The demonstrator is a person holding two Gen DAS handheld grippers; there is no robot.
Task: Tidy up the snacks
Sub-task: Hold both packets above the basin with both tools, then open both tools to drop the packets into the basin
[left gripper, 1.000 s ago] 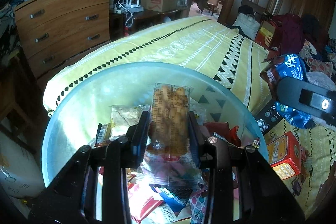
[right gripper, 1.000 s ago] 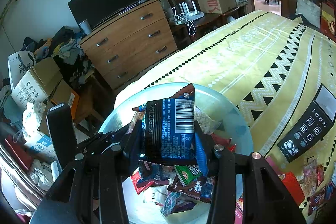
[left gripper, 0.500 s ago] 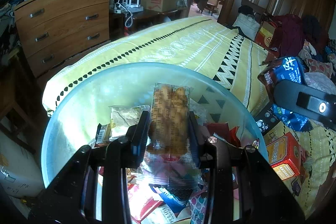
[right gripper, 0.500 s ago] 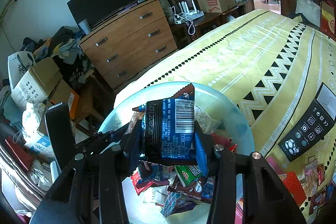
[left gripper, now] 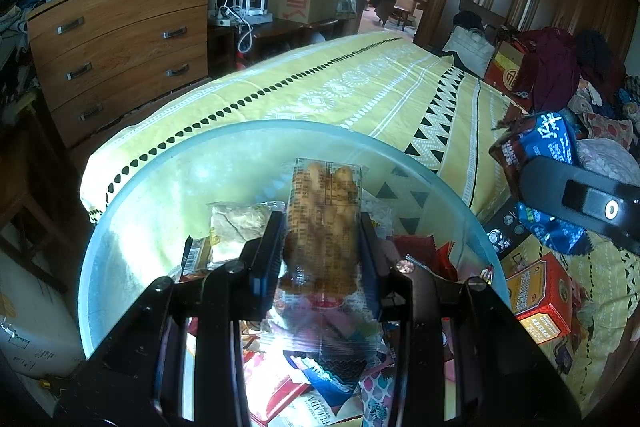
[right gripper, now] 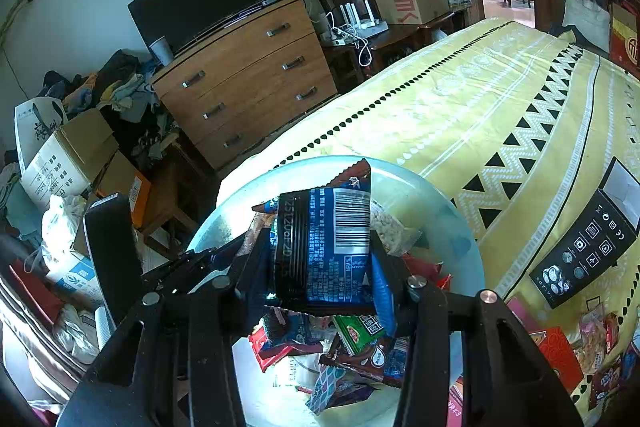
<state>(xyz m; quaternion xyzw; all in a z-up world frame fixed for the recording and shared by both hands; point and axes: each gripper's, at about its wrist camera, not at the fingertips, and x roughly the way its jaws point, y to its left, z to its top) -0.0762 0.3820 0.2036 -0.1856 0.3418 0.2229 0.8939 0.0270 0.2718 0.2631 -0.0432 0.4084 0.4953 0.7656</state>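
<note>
A large clear glass bowl (left gripper: 132, 187) stands on the yellow patterned bedspread (left gripper: 360, 87) and holds several snack packets. My left gripper (left gripper: 320, 231) is shut on a clear packet of brown fried sticks (left gripper: 324, 211), held over the bowl. In the right wrist view my right gripper (right gripper: 320, 259) is shut on a blue snack bag with a barcode (right gripper: 328, 247), also above the bowl (right gripper: 448, 215). That same blue bag (left gripper: 548, 143) and the right gripper's body show at the right edge of the left wrist view.
A red-orange snack box (left gripper: 536, 295) lies on the bed right of the bowl. A black box with icons (right gripper: 584, 251) lies further right, with loose packets (right gripper: 600, 339) near it. A wooden dresser (right gripper: 248, 83) with a TV stands beyond the bed's edge, with cardboard boxes (right gripper: 72, 155) at left.
</note>
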